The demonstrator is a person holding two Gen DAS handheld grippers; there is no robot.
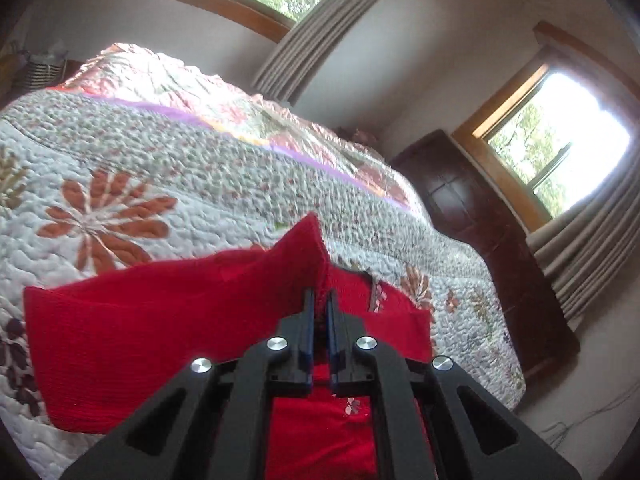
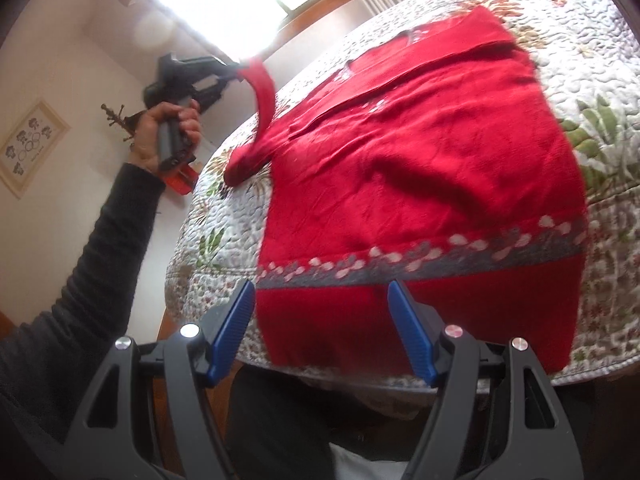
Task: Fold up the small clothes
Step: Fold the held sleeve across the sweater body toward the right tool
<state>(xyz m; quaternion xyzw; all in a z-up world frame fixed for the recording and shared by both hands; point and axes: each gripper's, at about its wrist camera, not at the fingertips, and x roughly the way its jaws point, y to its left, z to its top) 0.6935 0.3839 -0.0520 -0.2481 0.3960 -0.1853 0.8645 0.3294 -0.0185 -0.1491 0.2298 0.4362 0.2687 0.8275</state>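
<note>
The left gripper (image 1: pixel 319 300) is clamped on a sleeve (image 1: pixel 308 240) of the red sweater (image 1: pixel 140 340), its blue pads (image 1: pixel 308 320) nearly together with knit pinched between them. Its own camera shows only raised red cloth in front of the quilt (image 1: pixel 160 168), with a dark cabinet (image 1: pixel 480 220), curtains (image 1: pixel 304 40) and two windows (image 1: pixel 552 152) beyond. The right view shows what that one cannot: a hand (image 2: pixel 168 132) in a dark sleeve holds the left gripper (image 2: pixel 236 68) up, off the bed's edge, and the sleeve (image 2: pixel 262 112) hangs from it in an arc, lifted clear of the quilt (image 2: pixel 592 92) and running down to the sweater's shoulder. The sweater (image 2: pixel 420 160) lies spread flat on the bed, a grey and white patterned band (image 2: pixel 420 260) across its lower part, hem nearest the camera. The right gripper (image 2: pixel 321 292) hovers over that hem with fingers (image 2: pixel 240 316) wide apart, holding nothing.
</note>
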